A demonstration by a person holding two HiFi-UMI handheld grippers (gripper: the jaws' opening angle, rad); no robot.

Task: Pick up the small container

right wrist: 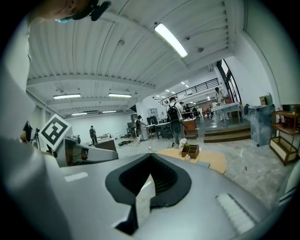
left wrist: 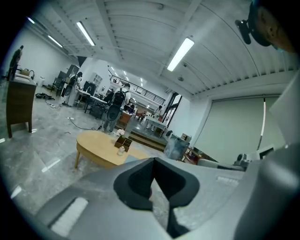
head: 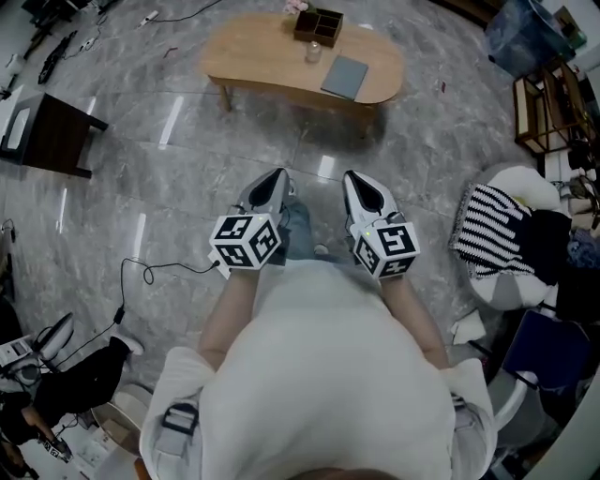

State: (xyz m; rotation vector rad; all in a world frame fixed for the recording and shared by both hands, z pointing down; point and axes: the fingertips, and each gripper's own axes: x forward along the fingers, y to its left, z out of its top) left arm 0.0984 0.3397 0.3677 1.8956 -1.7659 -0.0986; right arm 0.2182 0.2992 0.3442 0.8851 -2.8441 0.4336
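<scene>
The small container is a pale little jar on the oval wooden table far ahead, just in front of a brown compartment box. It also shows tiny in the left gripper view, container, and in the right gripper view, container. I hold both grippers close to my body, side by side, pointing toward the table and well short of it. The left gripper is shut with nothing in it, as its own view of the left gripper shows. The right gripper also looks shut and holds nothing.
A grey flat book lies on the table next to the jar. A dark side table stands at the left. A black cable runs over the marble floor. A chair with striped cloth and a wooden shelf stand at the right.
</scene>
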